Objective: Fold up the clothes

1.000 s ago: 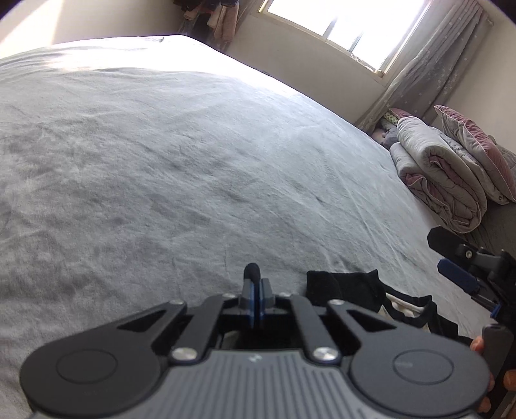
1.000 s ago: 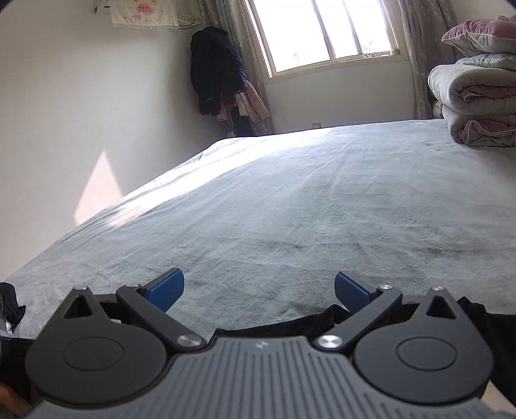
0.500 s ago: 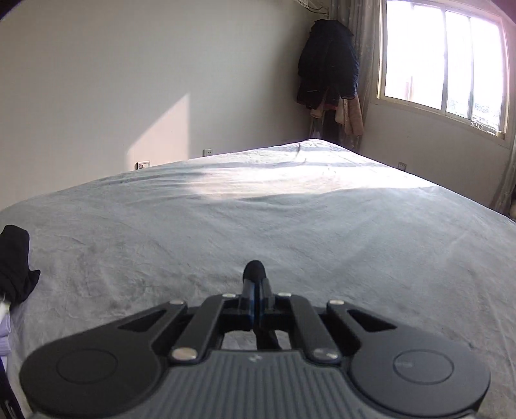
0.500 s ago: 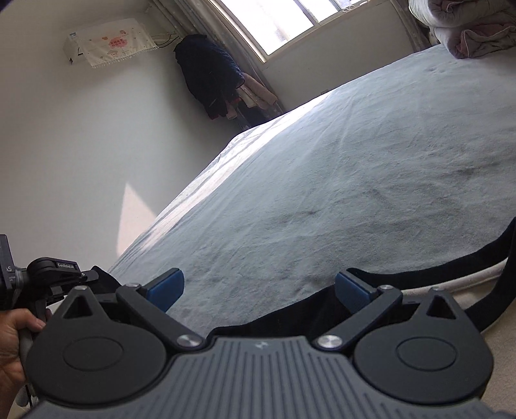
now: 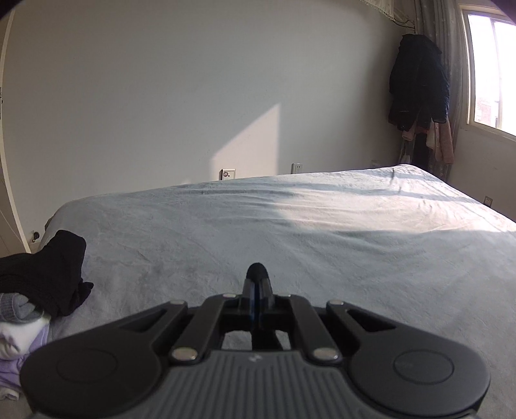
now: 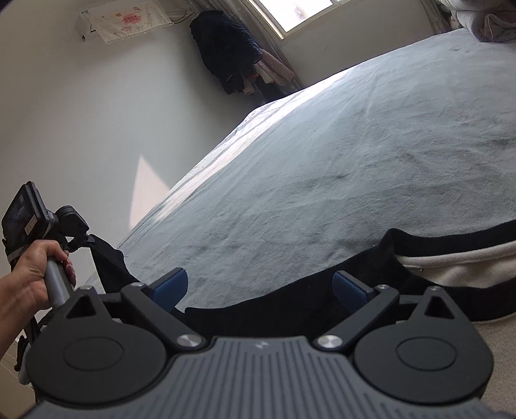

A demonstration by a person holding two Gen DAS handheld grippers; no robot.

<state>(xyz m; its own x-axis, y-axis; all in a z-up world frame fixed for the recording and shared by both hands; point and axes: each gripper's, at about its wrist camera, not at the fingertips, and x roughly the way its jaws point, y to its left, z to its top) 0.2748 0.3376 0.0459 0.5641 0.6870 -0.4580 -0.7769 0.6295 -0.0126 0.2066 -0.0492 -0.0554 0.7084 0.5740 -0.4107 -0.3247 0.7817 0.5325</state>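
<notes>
Black garment pinched in left tool, raised.

Plain white wall with sun patch, grey-covered bed, bright window, curtain

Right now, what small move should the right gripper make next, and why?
Probably dip the right gripper slightly and close it on the black garment. Its jaws stand open, with the garment's edge lying just below and between them on the bed. The left gripper looks shut on another corner of the garment, so a second grip seems needed to spread it.
</notes>
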